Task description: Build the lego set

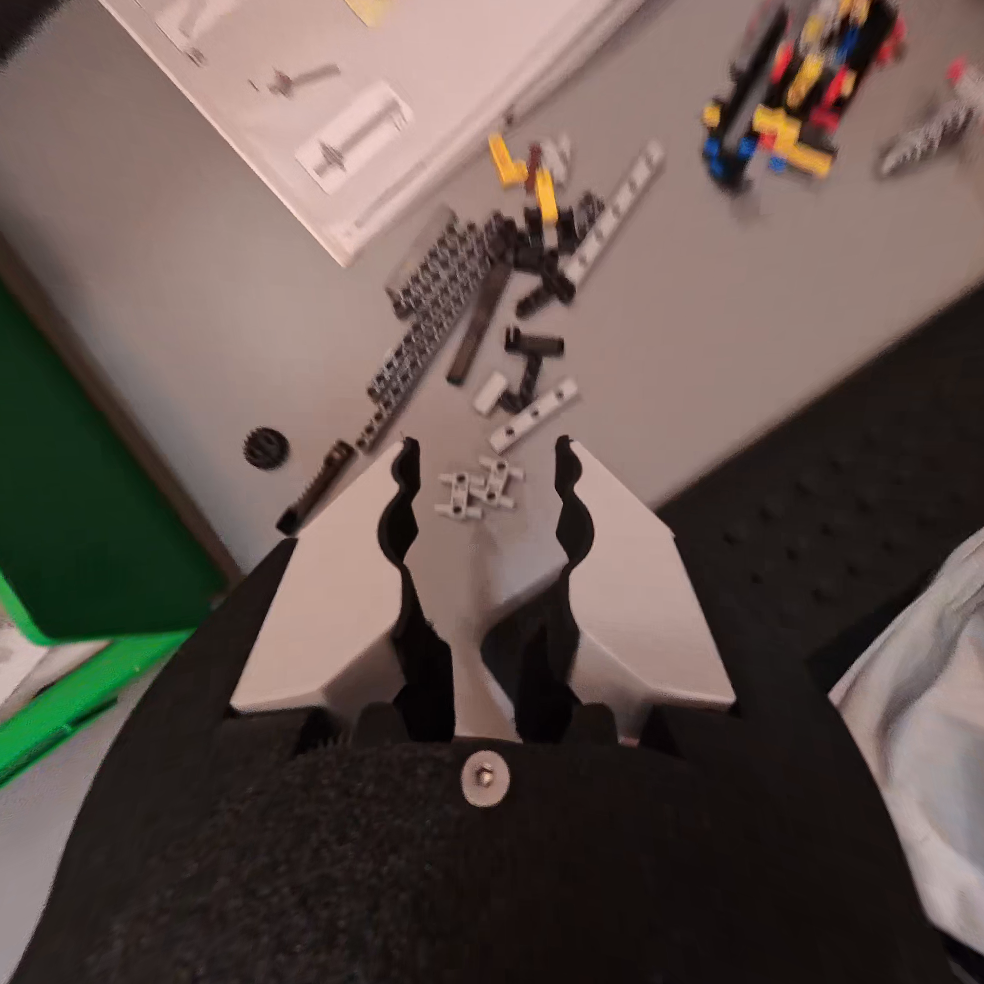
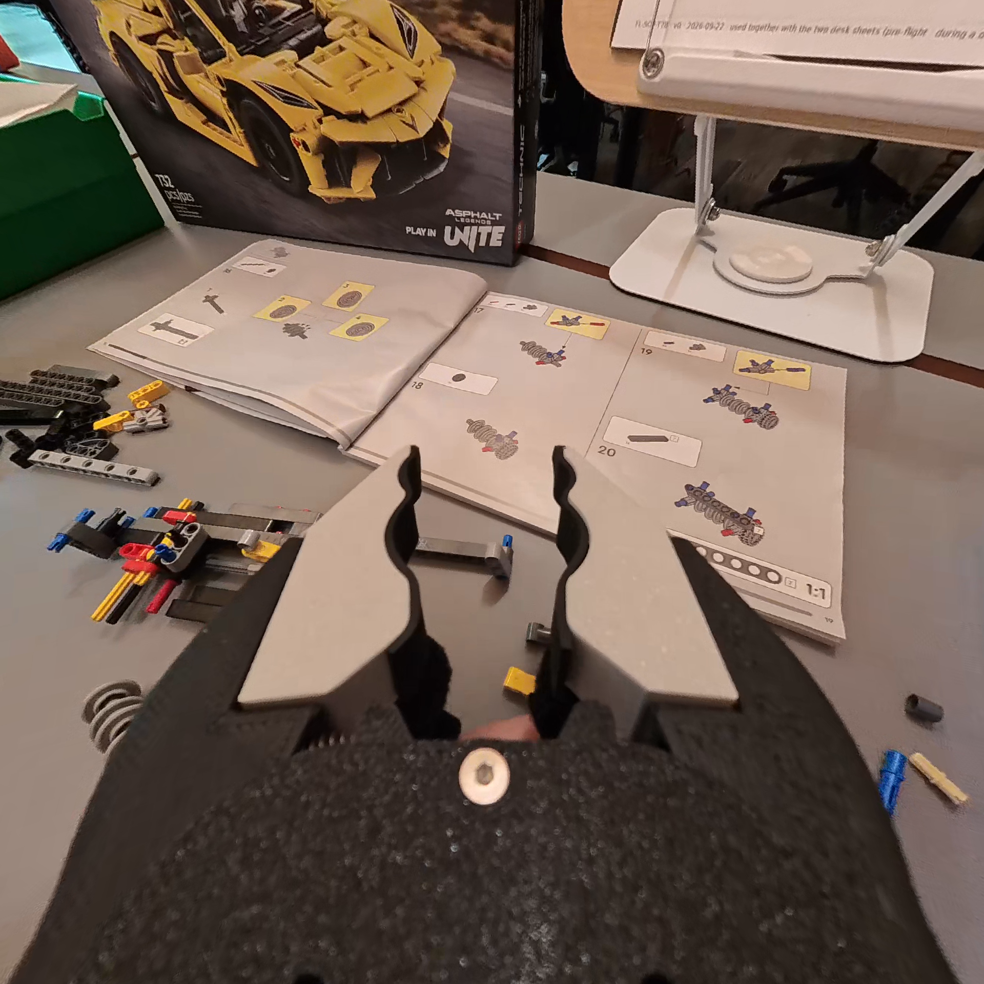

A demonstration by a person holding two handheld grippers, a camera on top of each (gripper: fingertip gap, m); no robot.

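Note:
My left gripper is open and empty above the grey table, with small light grey connector pieces between its fingertips. A pile of black and grey beams lies beyond, and the partly built black, yellow, red and blue assembly sits far right. My right gripper is open and empty, hovering over the edge of the open instruction booklet. The same assembly lies to its left, partly hidden by the left finger. A grey beam with a blue pin shows between the fingers.
The set's box stands at the back, a green bin at the left, a white stand at the back right. Loose beams, a grey spring, a blue pin, a tan axle and a dark bush lie around. A black mat borders the table. Left tips to right tips: about 40 cm. From the right gripper's tips to the dark bush is close to 20 cm.

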